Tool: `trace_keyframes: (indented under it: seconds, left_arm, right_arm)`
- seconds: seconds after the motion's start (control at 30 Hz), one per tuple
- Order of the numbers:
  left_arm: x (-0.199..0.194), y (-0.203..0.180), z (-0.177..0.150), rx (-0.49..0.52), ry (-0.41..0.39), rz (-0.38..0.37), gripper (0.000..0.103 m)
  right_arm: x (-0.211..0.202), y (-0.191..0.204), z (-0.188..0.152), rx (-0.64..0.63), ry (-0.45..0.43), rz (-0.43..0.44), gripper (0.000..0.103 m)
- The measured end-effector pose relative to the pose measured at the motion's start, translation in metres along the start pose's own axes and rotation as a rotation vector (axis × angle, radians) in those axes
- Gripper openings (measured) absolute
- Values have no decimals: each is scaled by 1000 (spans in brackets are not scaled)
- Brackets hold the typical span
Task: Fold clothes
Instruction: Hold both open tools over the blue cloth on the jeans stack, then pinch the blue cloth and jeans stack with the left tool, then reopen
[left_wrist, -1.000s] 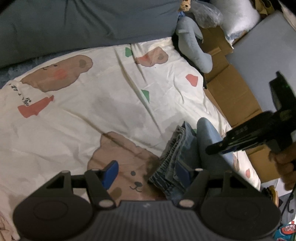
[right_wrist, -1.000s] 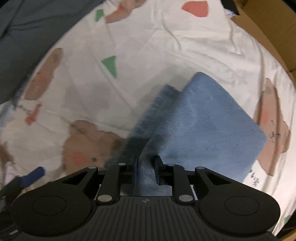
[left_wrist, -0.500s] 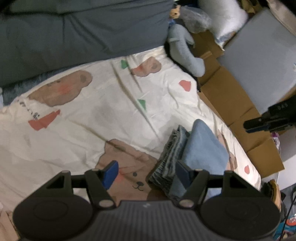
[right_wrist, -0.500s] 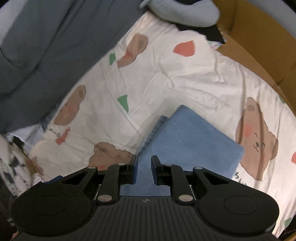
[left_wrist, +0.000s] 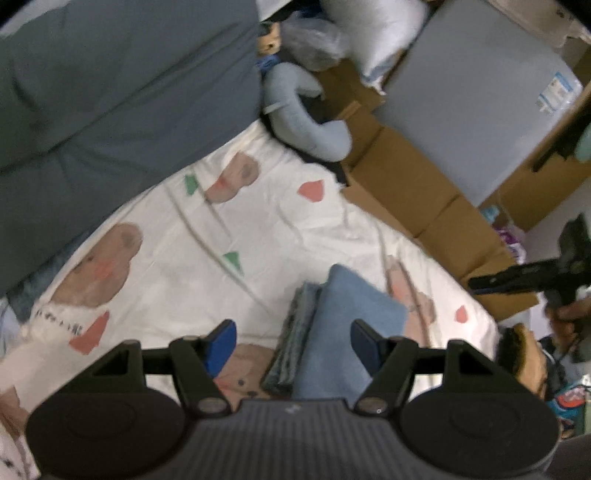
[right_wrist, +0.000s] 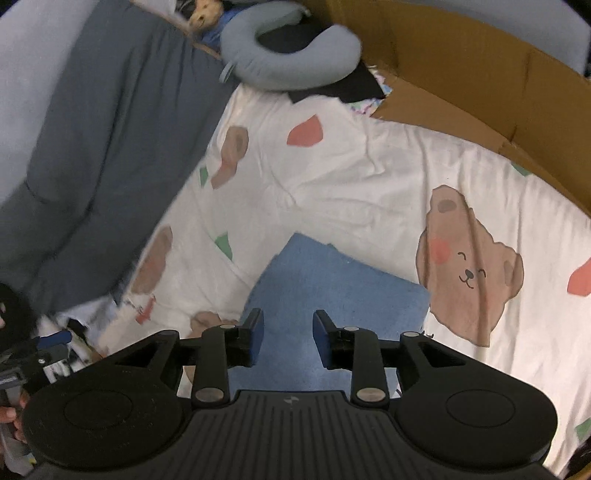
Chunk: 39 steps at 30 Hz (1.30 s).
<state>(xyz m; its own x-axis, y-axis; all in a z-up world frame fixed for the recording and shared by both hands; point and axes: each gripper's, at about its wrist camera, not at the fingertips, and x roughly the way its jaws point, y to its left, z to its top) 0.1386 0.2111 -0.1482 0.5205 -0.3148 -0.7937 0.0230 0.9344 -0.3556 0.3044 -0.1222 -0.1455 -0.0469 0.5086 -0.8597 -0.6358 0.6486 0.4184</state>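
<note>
The left tool (left_wrist: 293, 343) hangs with jaws wide apart and empty above folded blue jeans (left_wrist: 332, 325) lying on a bear-print bedsheet (left_wrist: 258, 229); cardboard boxes (left_wrist: 424, 192) stand beside the bed.

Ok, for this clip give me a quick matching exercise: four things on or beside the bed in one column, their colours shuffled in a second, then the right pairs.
Things:
1. folded jeans
2. neck pillow
3. cardboard box
4. duvet

Colours:
A. brown
B. dark grey-blue
C. mid blue denim
D. pale grey-blue

Pairs: 1-C, 2-D, 3-A, 4-B
</note>
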Motion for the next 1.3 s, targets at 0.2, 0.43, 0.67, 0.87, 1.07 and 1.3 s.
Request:
trace_keyframes:
  seconds: [0.2,0.43,0.67,0.87,1.07,1.3]
  left_arm:
    - [20,-29,53,126,106,-23,72]
    - [93,-58,90,234,241,-101,72]
    - [180,-69,89,277,303,-139,72]
    - [234,-74,78,307,331,-167,71]
    - [278,-68,63,288,342,-190,72]
    - [312,-45,44,241,342,-209,72]
  right_arm:
    - [-1,-24,-5,35,-23,15,36]
    - [18,-59,-11,37,-21,13,36]
    - [50,-108,-21,146,-61,55,36]
    - [82,-141,-39,212,-112,73,37]
    - [112,-161,-61,218,-160,48,37]
    - [149,-183,-90,245,-197,68,37]
